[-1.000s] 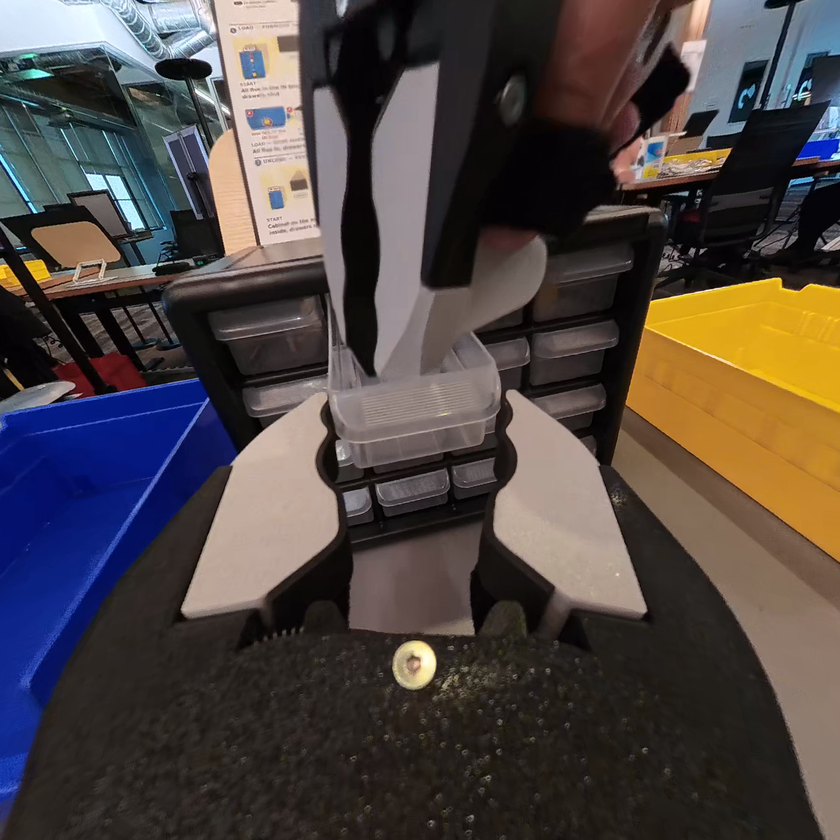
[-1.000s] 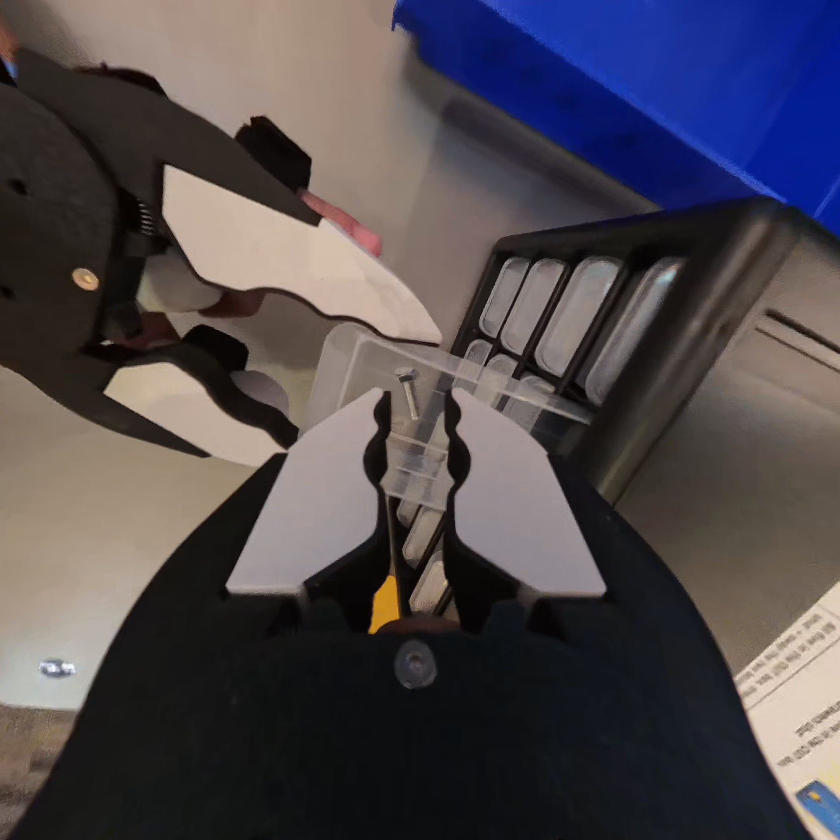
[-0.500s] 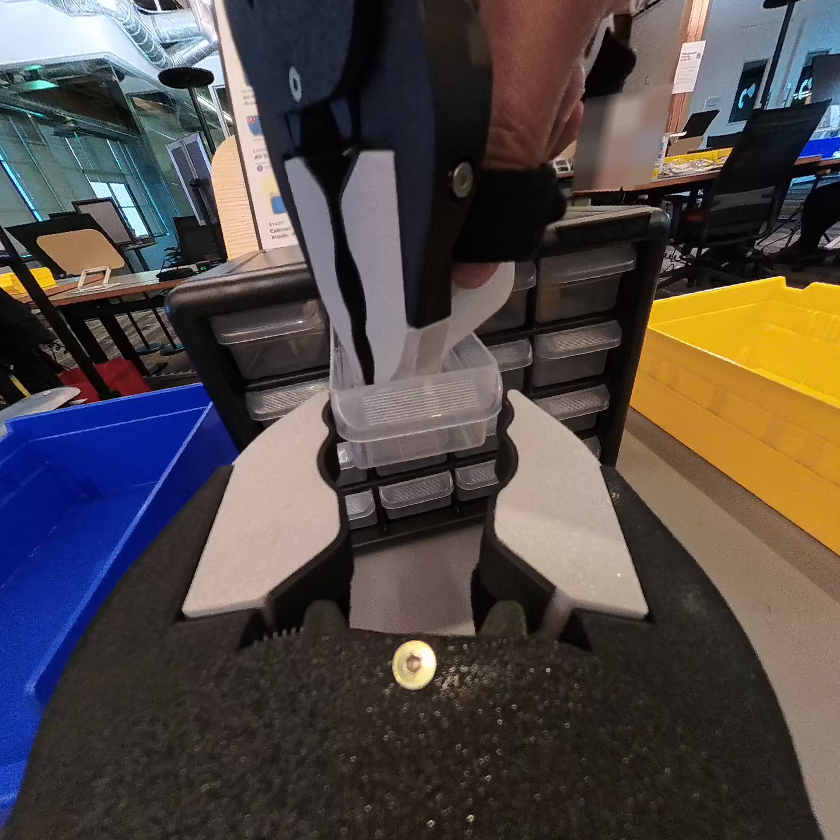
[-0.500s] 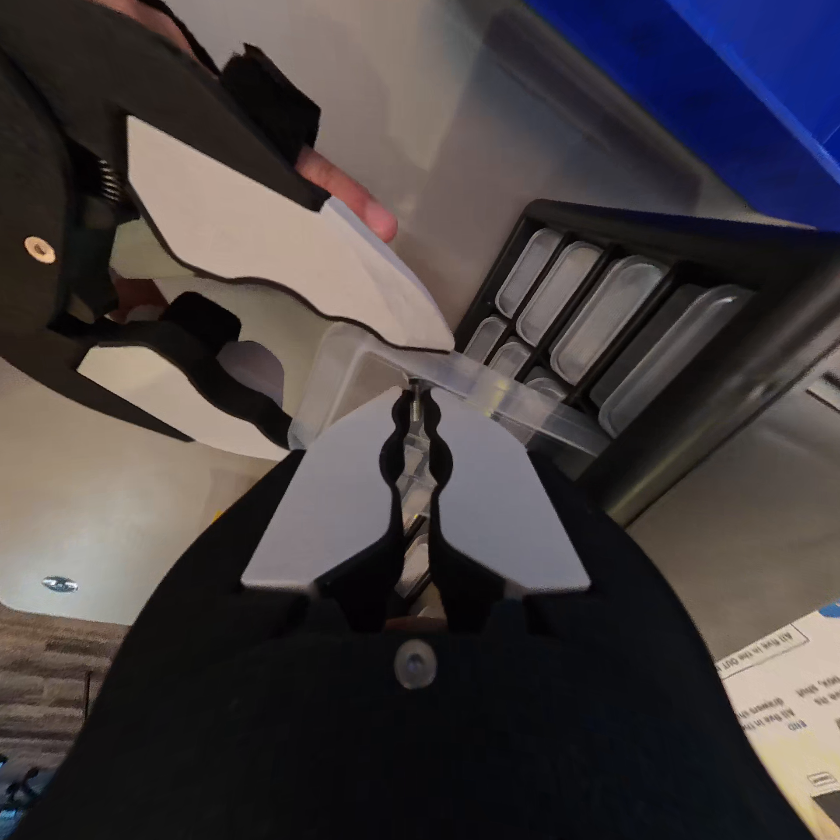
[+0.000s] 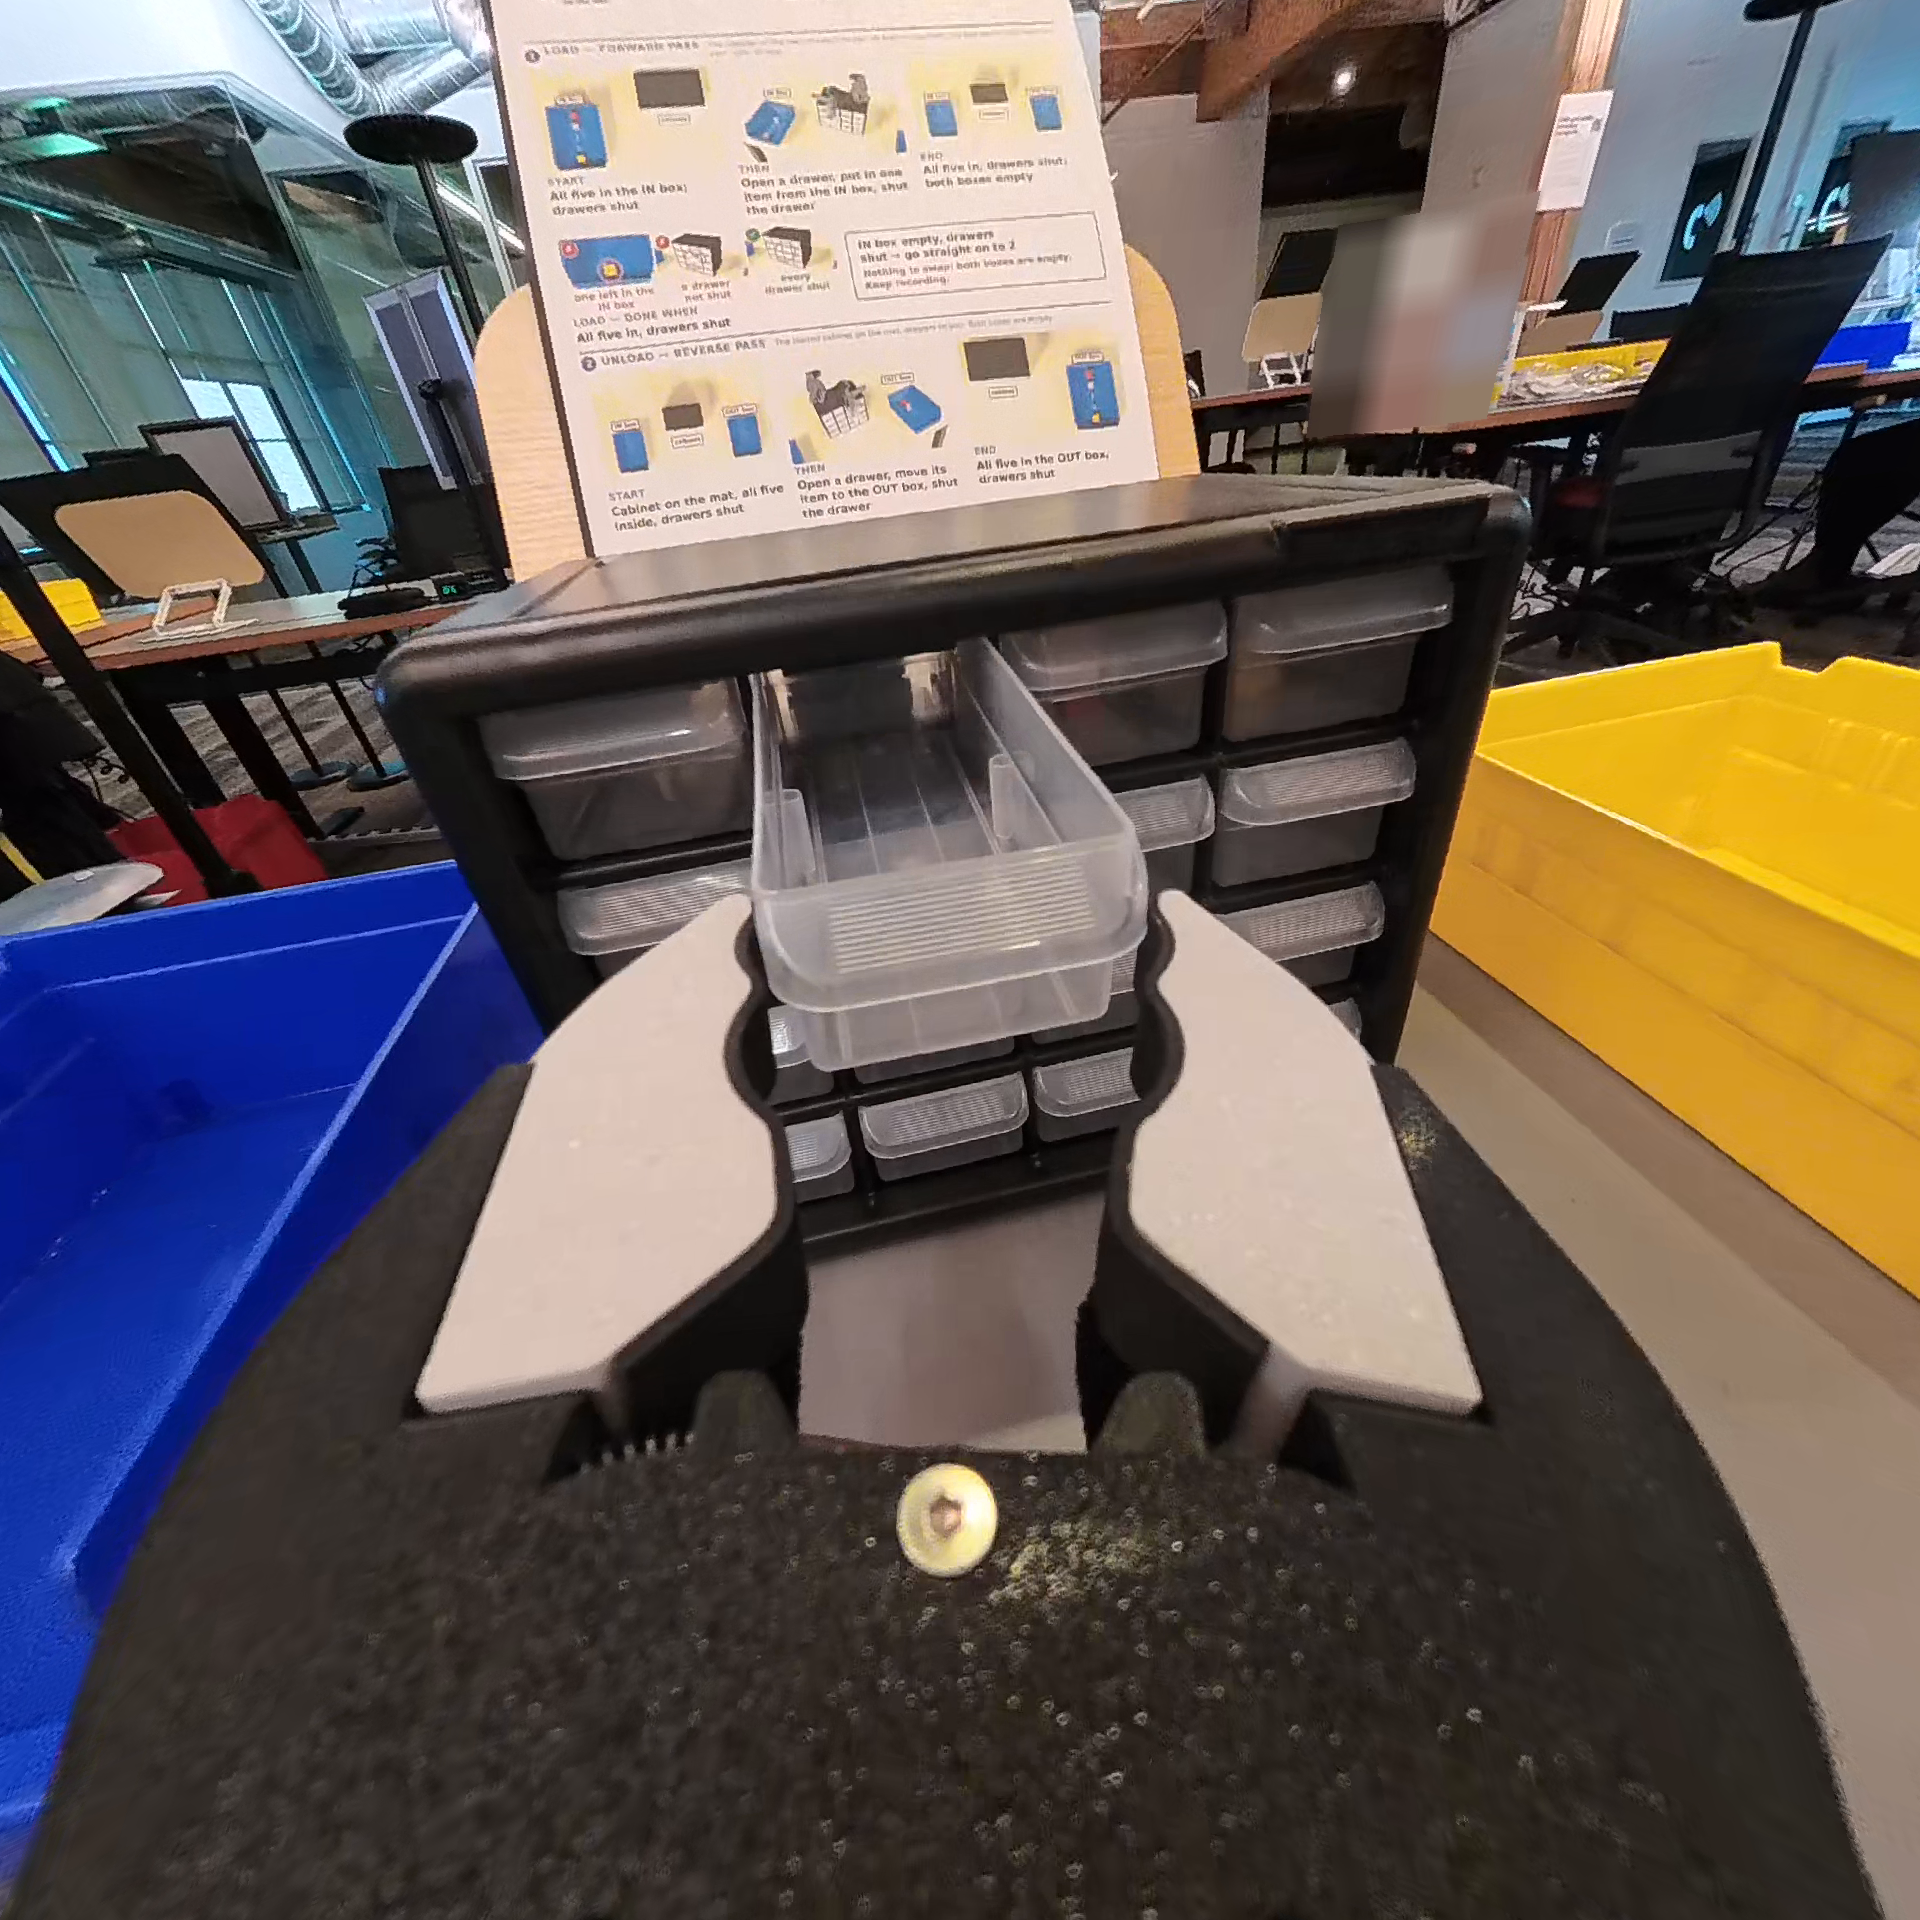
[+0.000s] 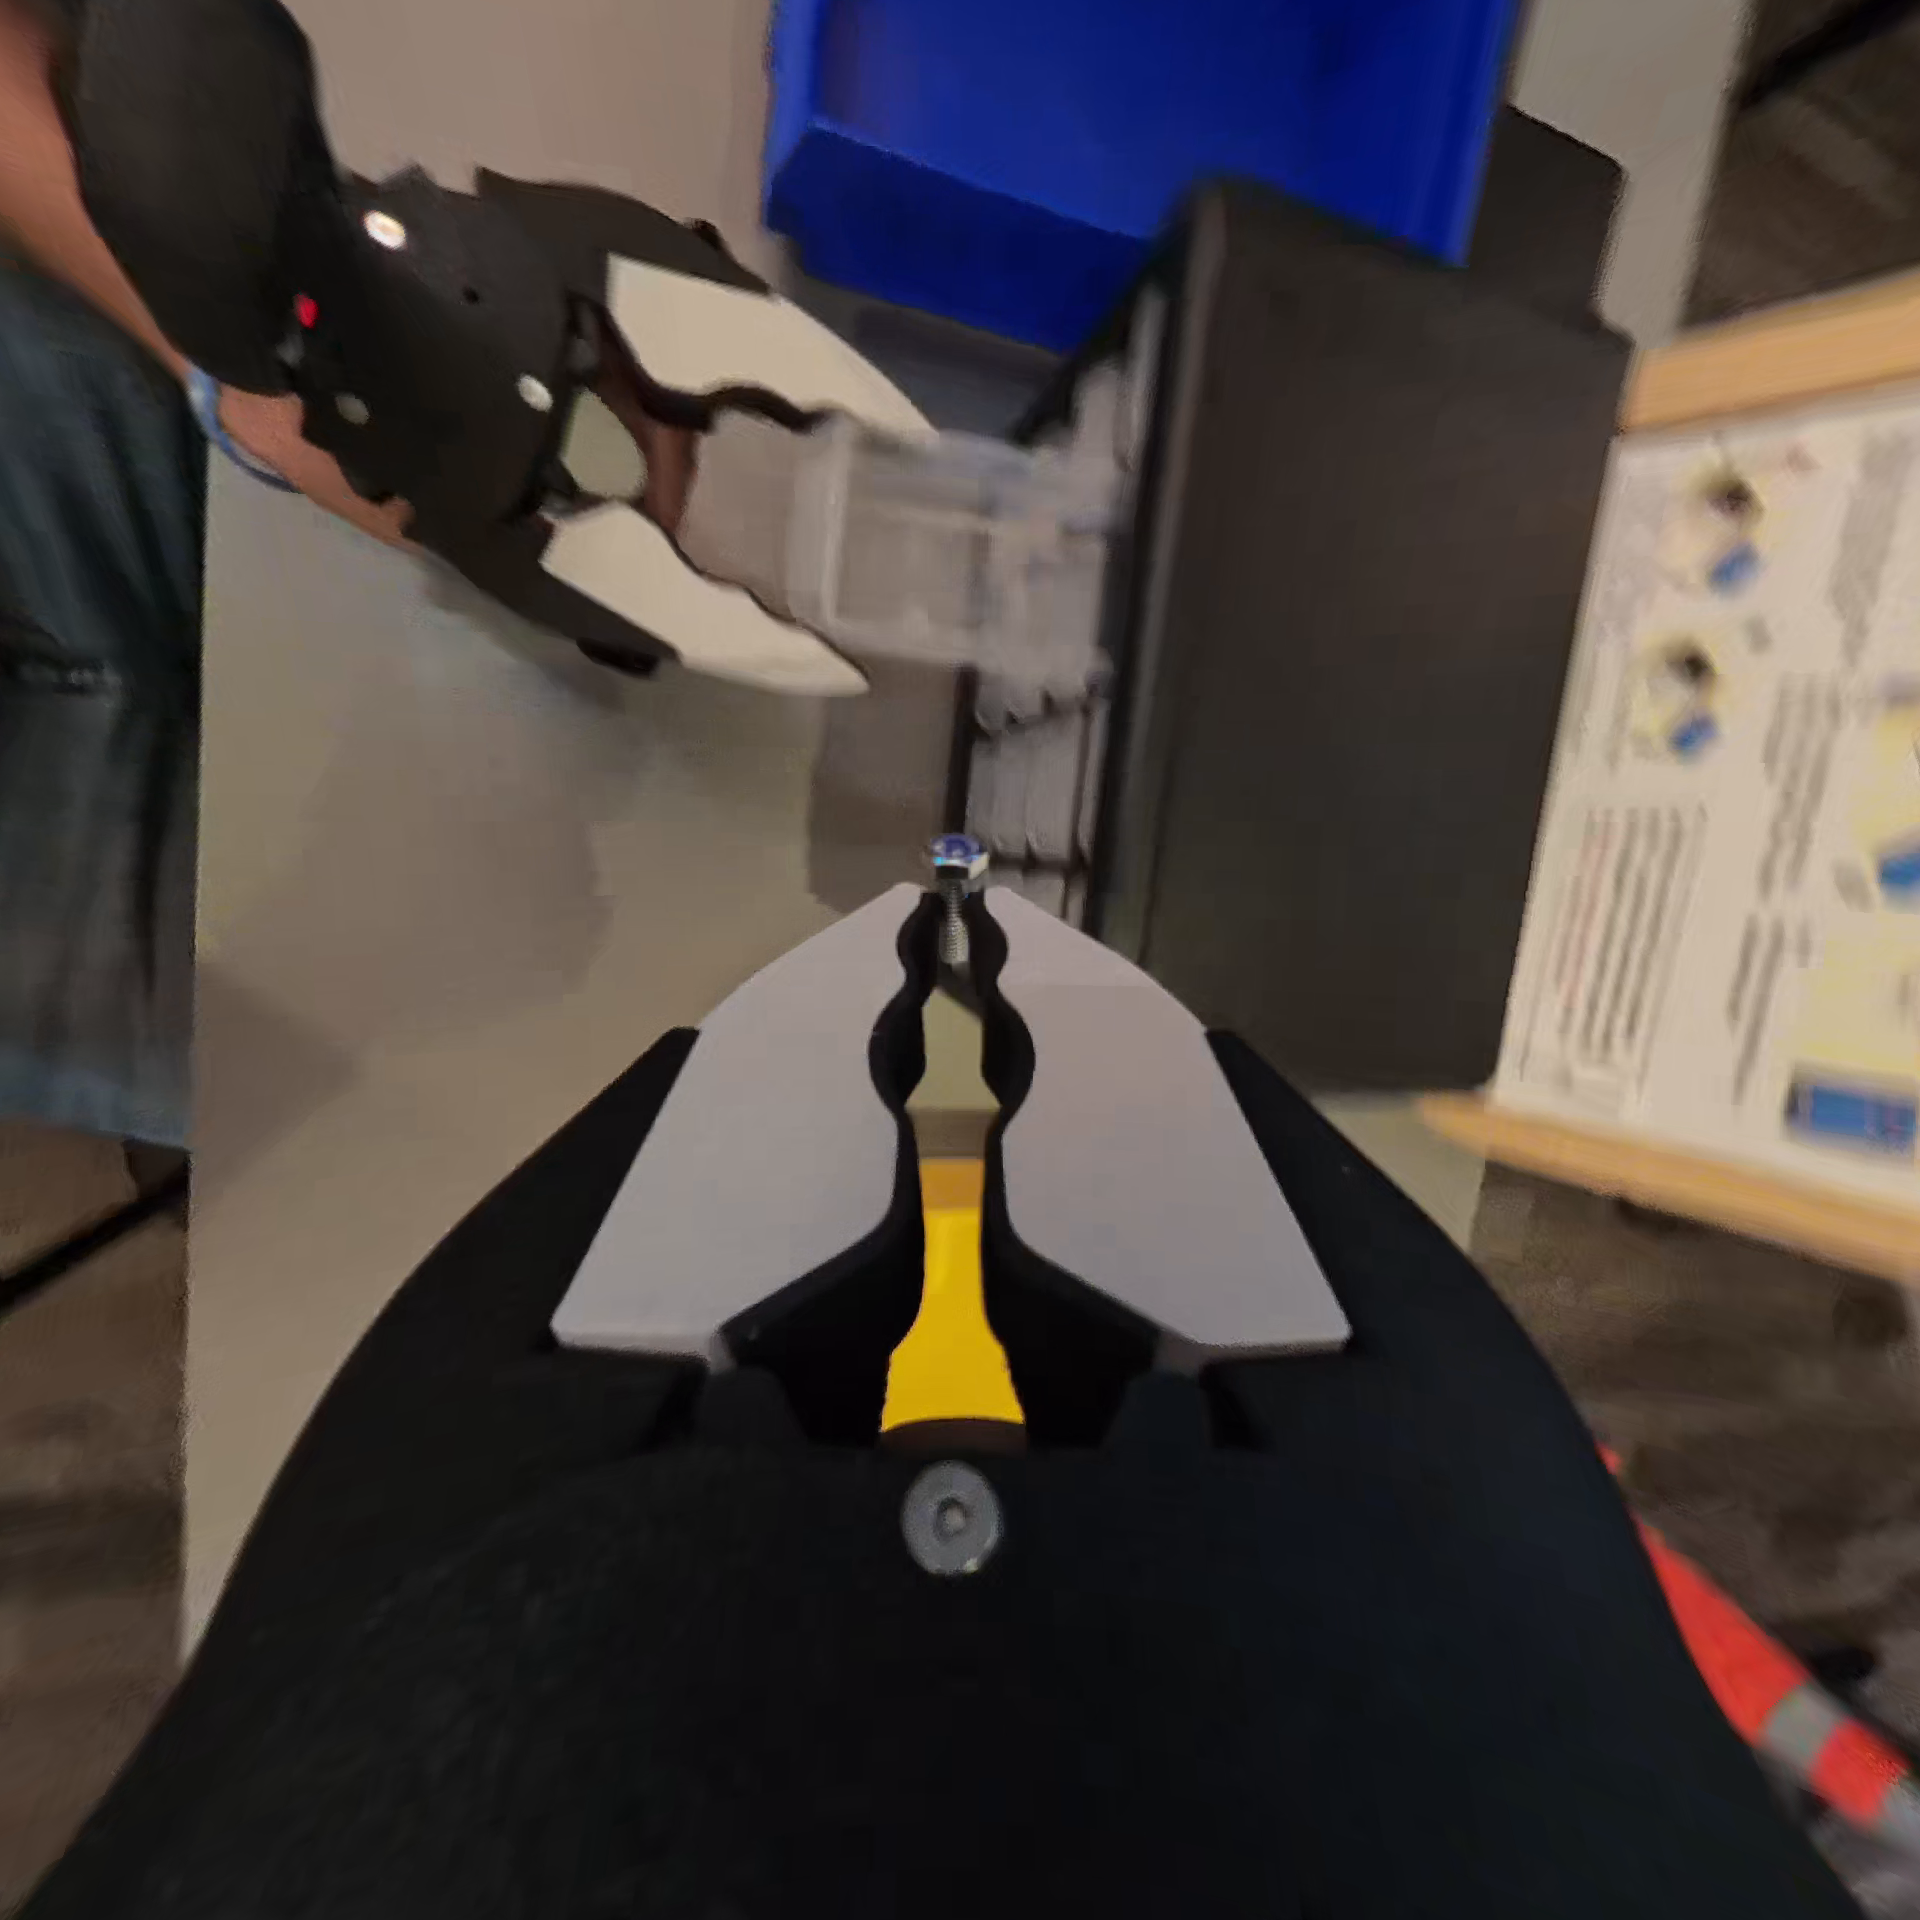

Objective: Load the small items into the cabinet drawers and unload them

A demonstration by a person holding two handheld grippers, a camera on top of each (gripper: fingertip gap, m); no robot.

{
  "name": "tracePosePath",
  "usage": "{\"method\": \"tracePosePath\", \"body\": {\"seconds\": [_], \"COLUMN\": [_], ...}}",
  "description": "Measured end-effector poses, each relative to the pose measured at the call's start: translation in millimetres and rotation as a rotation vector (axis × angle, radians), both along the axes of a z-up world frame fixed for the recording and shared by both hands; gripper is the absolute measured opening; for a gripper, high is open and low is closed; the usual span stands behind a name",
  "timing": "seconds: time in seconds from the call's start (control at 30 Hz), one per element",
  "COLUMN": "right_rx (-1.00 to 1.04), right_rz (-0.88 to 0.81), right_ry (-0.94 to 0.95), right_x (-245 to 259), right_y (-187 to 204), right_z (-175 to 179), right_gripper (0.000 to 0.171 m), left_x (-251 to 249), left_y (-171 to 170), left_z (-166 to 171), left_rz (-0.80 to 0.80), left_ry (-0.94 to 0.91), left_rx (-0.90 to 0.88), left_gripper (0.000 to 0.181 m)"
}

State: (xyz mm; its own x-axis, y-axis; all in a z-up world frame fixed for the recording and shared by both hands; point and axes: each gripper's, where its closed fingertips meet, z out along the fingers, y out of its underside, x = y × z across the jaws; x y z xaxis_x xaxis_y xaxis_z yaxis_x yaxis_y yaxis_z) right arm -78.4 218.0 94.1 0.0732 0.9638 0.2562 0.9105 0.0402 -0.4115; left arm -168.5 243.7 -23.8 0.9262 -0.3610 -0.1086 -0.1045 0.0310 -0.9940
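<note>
A small hex-head bolt (image 6: 956, 883) stands pinched at the very tip of the right claw (image 6: 954, 902), head outward and threaded shank running back along the line of the fingers; the claw is clenched on it and clear of the cabinet (image 6: 1351, 644). The left claw (image 5: 951, 997) is spread wide, its pads either side of the front of a clear plastic drawer (image 5: 935, 883) pulled well out of the top row of the black parts cabinet (image 5: 935, 582). Whether those pads touch the drawer walls cannot be told from either view. The drawer's long axis runs straight back into the cabinet, and it appears empty.

Judged from these pictures, this is the unloading pass: the bolt is out and bound for a bin. A yellow bin (image 5: 1683, 831) lies on the tabletop (image 5: 1621, 1351) to the cabinet's right, a blue bin (image 5: 208, 1091) to its left. The right wrist view is smeared by motion, but yellow shows through the gap behind the right claw's fingers, so the yellow bin seems the nearer. The left claw, square to the drawer front, is the one placed to push it shut. A printed instruction sheet (image 5: 831, 260) stands behind the cabinet.
</note>
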Motion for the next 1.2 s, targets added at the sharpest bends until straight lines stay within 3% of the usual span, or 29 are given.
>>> {"method": "tracePosePath", "body": {"seconds": [0.03,0.13,0.27,0.4,0.57,0.83,0.93,1.03,1.13,1.2], "right_rx": [0.009,-0.013,-0.194,-0.319,-0.343,-0.375,-0.291,-0.120,0.133,0.172], "right_rz": [-0.083,-0.406,-0.632,-0.679,-0.724,-0.762,-0.801,-0.962,-1.054,-1.023], "right_ry": [0.023,-0.060,-0.354,-0.462,-0.489,-0.485,-0.428,-0.157,0.271,0.486], "right_x": [26.8,130.4,237.5,265.1,273.8,274.7,273.7,251.9,208.3,168.4], "right_y": [3.0,18.0,3.8,-12.5,-10.5,-13.5,-8.5,-5.7,-27.6,-59.9], "right_z": [4.7,-24.0,-137.5,-228.3,-269.3,-286.9,-272.2,-222.1,-164.6,-156.2], "right_gripper": [0.005,0.005,0.006,0.005,0.005,0.006,0.026,0.040,0.034,0.032], "left_x": [0.0,1.6,3.3,3.0,1.5,6.4,7.7,6.4,-1.5,-6.0], "left_y": [0.0,0.0,1.4,3.5,8.1,20.1,29.6,35.0,23.3,11.3], "left_z": [0.0,1.6,3.4,7.6,6.4,5.9,6.1,4.3,7.8,7.5], "left_rz": [0.000,0.002,0.011,0.013,0.012,0.016,0.002,-0.013,-0.023,-0.027], "left_ry": [-0.001,0.003,0.012,0.008,0.004,0.001,-0.013,-0.005,-0.015,-0.001], "left_rx": [-0.003,-0.002,-0.006,-0.013,-0.022,-0.051,-0.092,-0.139,-0.109,-0.083], "left_gripper": [0.067,0.067,0.067,0.067,0.067,0.067,0.067,0.067,0.069,0.064]}}
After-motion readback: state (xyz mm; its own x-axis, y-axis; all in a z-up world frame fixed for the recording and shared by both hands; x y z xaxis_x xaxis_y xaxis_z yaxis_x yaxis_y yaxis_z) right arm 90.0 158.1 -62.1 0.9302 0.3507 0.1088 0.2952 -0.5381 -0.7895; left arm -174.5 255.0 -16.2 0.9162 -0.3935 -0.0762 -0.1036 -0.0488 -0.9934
